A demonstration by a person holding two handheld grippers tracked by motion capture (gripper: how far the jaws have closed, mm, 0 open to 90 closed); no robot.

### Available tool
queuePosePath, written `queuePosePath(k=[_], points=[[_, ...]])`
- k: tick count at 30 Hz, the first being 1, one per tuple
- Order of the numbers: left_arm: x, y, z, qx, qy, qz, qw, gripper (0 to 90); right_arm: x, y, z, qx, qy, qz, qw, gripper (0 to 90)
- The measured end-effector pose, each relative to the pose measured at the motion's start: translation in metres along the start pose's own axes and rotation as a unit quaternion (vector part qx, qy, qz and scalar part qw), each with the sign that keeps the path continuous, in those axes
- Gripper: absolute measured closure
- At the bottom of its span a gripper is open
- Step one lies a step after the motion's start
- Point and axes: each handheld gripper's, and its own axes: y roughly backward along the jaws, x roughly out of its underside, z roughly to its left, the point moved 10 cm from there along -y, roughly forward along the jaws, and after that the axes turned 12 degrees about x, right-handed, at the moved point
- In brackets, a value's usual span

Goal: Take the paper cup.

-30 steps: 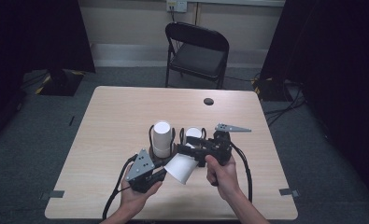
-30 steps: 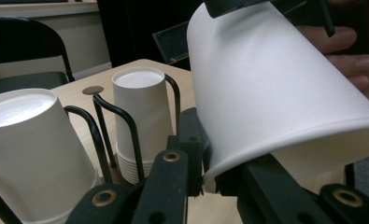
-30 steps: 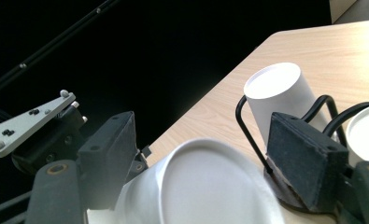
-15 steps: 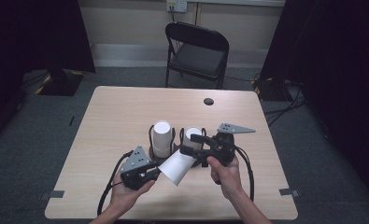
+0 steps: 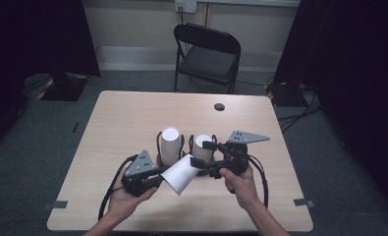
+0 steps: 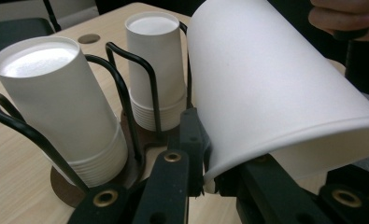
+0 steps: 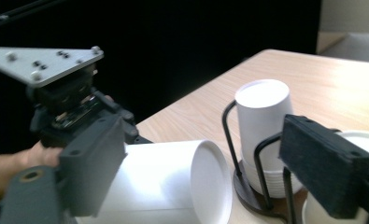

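At frame centre, the left claw (image 5: 158, 178) pinched the cup (image 5: 180, 173) rim; the right claw (image 5: 201, 154) had just been opening, released beside it.

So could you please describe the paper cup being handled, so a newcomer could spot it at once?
On the wooden table, near its front edge, two stacks of white cups stand upright in a black wire holder. Just in front, the loose white cup lies tilted, its rim pinched by the left gripper.

Free room: bare counter (image 5: 132, 118) across the upper and left parts of the high view.
Obstacles: two cup stacks in a wire holder (image 5: 158, 142), centre.
Blocked: tilted paper cup (image 5: 180, 173) spans the gap between both grippers, lower centre.
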Motion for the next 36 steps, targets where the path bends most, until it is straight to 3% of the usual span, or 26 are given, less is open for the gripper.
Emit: queuePosePath(k=[4, 6, 10, 15, 17, 22, 27, 31, 36], points=[[0.0, 0.0, -0.001, -0.001, -0.003, 0.02, 0.9998, 85.1, 0.003, 0.006, 0.001, 0.004, 0.024, 0.005, 0.9997, 13.7], [0.001, 0.0, -0.001, -0.011, -0.009, 0.033, 0.9994, 85.2, 0.005, 0.009, 0.0, 0.014, 0.04, 0.003, 0.9991, 13.8], [0.004, -0.002, -0.001, -0.01, -0.008, 0.053, 0.9985, 85.7, 0.01, 0.016, -0.004, 0.04, 0.059, -0.004, 0.9975, 13.8], [0.007, -0.004, -0.001, 0.0, -0.002, 0.073, 0.9973, 85.8, 0.021, 0.017, -0.004, 0.048, 0.085, 0.003, 0.9952, 13.8], [0.007, -0.003, 0.001, -0.005, -0.006, 0.079, 0.9968, 85.8, 0.025, 0.016, -0.002, 0.047, 0.101, 0.008, 0.9938, 13.9], [0.009, -0.005, 0.002, -0.003, -0.005, 0.09, 0.9959, 85.8, 0.037, 0.01, 0.002, 0.056, 0.136, 0.028, 0.9888, 16.3], [0.015, -0.006, 0.006, 0.007, 0.001, 0.119, 0.9928, 85.8, 0.046, 0.005, 0.007, 0.06, 0.161, 0.038, 0.9843, 16.6], [0.018, -0.01, 0.009, 0.03, 0.015, 0.137, 0.9901, 85.8, 0.052, 0.003, 0.012, 0.053, 0.188, 0.05, 0.9794, 15.9], [0.018, -0.015, 0.004, 0.055, 0.003, 0.153, 0.9867, 85.6, 0.063, -0.002, 0.02, 0.043, 0.224, 0.069, 0.9711, 15.0]])
